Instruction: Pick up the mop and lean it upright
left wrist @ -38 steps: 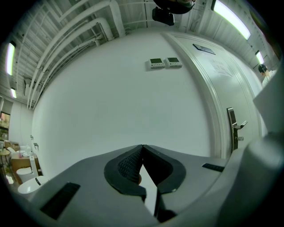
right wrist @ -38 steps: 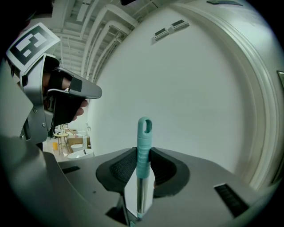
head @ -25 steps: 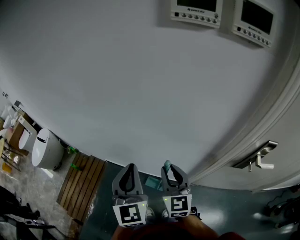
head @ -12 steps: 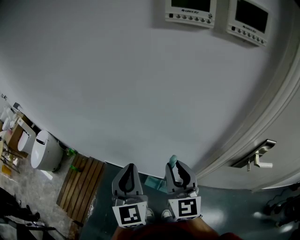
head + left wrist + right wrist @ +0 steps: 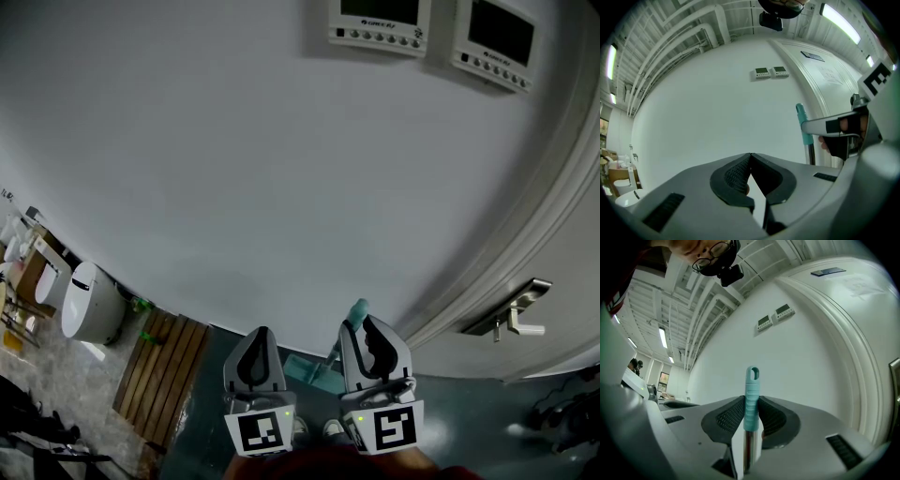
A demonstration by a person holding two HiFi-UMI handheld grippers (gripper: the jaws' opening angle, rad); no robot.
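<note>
One mop (image 5: 752,390) is held upright, its teal handle end clenched between the right tongs (image 5: 366,328) (the flat head is seen low, by the floor). The left tongs (image 5: 750,155) are closed on nothing, just beside. A white wall (image 5: 234,169) is faced, with a door (image 5: 562,281) at the right.

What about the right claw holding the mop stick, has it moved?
Yes. The right claw, gripping the teal-tipped metal mop handle, shifted right, closer to the silver door handle.
</note>
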